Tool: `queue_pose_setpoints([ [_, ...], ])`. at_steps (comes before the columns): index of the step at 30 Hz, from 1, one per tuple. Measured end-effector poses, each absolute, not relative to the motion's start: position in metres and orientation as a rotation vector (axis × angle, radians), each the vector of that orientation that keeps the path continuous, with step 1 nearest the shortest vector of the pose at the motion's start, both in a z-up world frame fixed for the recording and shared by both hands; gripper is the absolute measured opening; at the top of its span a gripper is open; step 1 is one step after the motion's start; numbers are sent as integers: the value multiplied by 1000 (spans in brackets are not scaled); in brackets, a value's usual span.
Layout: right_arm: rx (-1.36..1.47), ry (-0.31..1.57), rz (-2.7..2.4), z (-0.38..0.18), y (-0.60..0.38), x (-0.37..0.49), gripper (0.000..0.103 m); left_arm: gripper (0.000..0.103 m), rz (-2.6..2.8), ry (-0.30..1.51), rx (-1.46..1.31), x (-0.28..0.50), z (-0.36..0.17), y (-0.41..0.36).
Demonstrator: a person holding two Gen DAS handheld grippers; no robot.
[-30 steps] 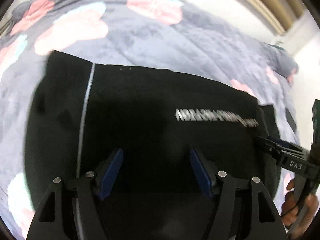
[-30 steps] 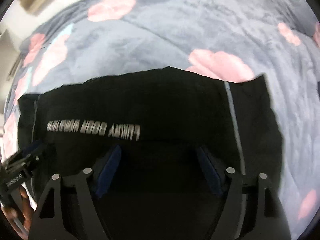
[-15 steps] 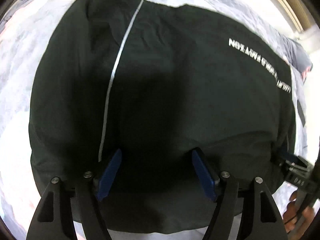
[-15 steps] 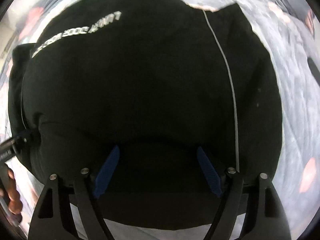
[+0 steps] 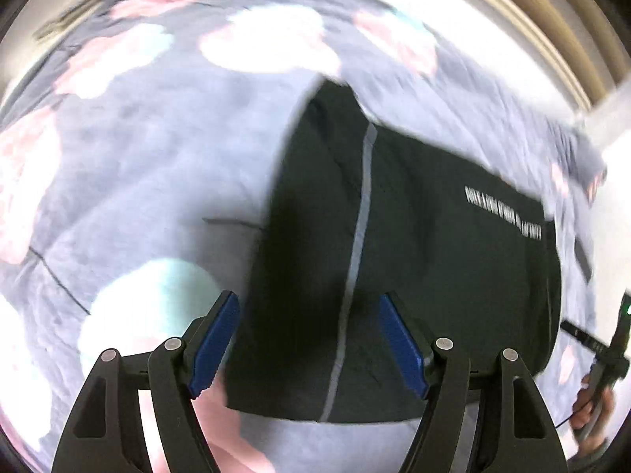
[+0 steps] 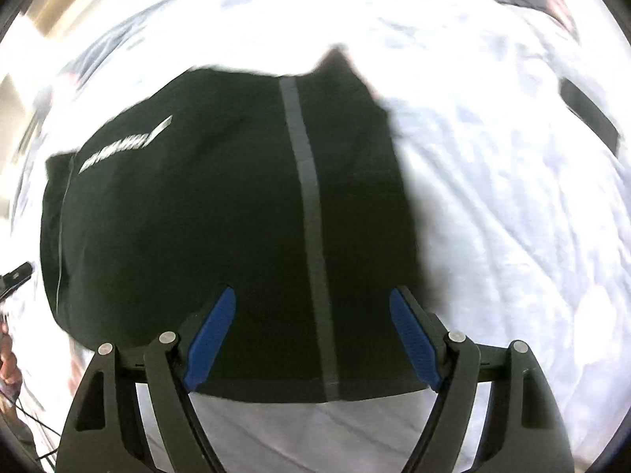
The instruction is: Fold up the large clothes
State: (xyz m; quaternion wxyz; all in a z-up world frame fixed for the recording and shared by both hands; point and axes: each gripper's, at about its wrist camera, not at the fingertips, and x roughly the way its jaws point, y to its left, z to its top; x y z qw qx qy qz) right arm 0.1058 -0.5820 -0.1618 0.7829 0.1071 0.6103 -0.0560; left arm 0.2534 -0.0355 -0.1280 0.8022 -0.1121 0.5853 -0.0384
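A black garment (image 5: 426, 260) with a grey stripe and white lettering lies folded flat on a grey flowered blanket (image 5: 150, 165). In the left wrist view my left gripper (image 5: 307, 315) hangs open above the garment's left edge, nothing between its blue pads. In the right wrist view the same garment (image 6: 221, 213) fills the middle, and my right gripper (image 6: 313, 311) hangs open over its right part, astride the grey stripe, holding nothing. Each view shows the other gripper and a hand at its far side edge.
The blanket (image 6: 512, 216) looks washed out to white in the right wrist view. A dark flat object (image 6: 587, 114) lies on it at the upper right. A wooden bed frame (image 5: 524, 31) runs along the top right in the left wrist view.
Both grippers have pulled apart sideways and risen a little: the left now sits over the garment's left edge, the right over its right part. The garment stays flat and both stay open.
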Motion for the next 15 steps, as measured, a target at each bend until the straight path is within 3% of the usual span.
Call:
queue_pose_setpoints([
  [7, 334, 1280, -176, -167, -639, 129, 83, 76, -150, 1287, -378, 274, -150, -19],
  [15, 546, 1344, -25, -220, -641, 176, 83, 76, -213, 1323, -574, 311, -201, -19],
])
